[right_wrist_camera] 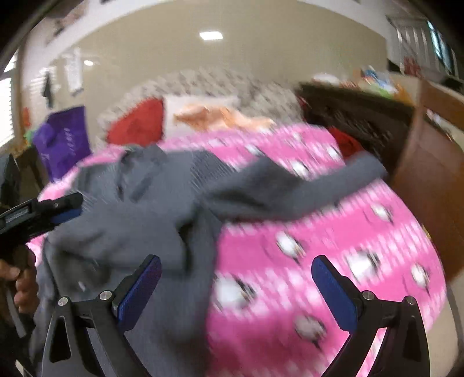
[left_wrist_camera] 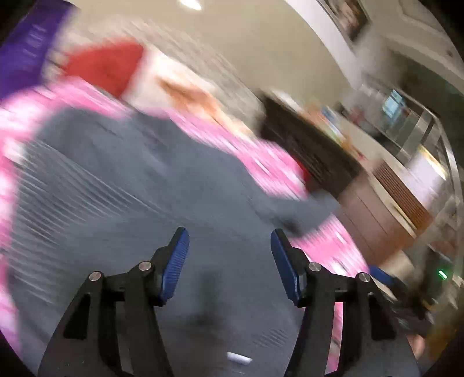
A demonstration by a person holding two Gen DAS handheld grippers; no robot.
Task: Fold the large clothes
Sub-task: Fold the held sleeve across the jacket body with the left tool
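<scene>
A grey sweater [right_wrist_camera: 139,214] lies crumpled on the pink patterned bedspread [right_wrist_camera: 333,240], 1 sleeve [right_wrist_camera: 290,185] stretching rightward toward the dark dresser [right_wrist_camera: 356,116]. Left gripper [left_wrist_camera: 229,261] and right gripper [right_wrist_camera: 236,290] both gape wide, holding nothing.

Brightness: even, moderately bright indoor light in both views.
Source: a ceiling light [right_wrist_camera: 211,35] glows overexposed in the right wrist view; another ceiling panel [left_wrist_camera: 190,4] clips at the top edge of the left wrist view; a pale window strip [right_wrist_camera: 5,110] burns white at far left.
Blur: heavy motion smear across the grey garment [right_wrist_camera: 139,208] and the pink bedspread [right_wrist_camera: 333,261] (its printed pattern streaks into dashes).
Sharpness: only the left gripper [left_wrist_camera: 230,249] and right gripper [right_wrist_camera: 236,275] stay crisp.
Shadows: soft, faint, under garment folds.
Distortion: fisheye bowing of walls; black vignette at corners.
</scene>
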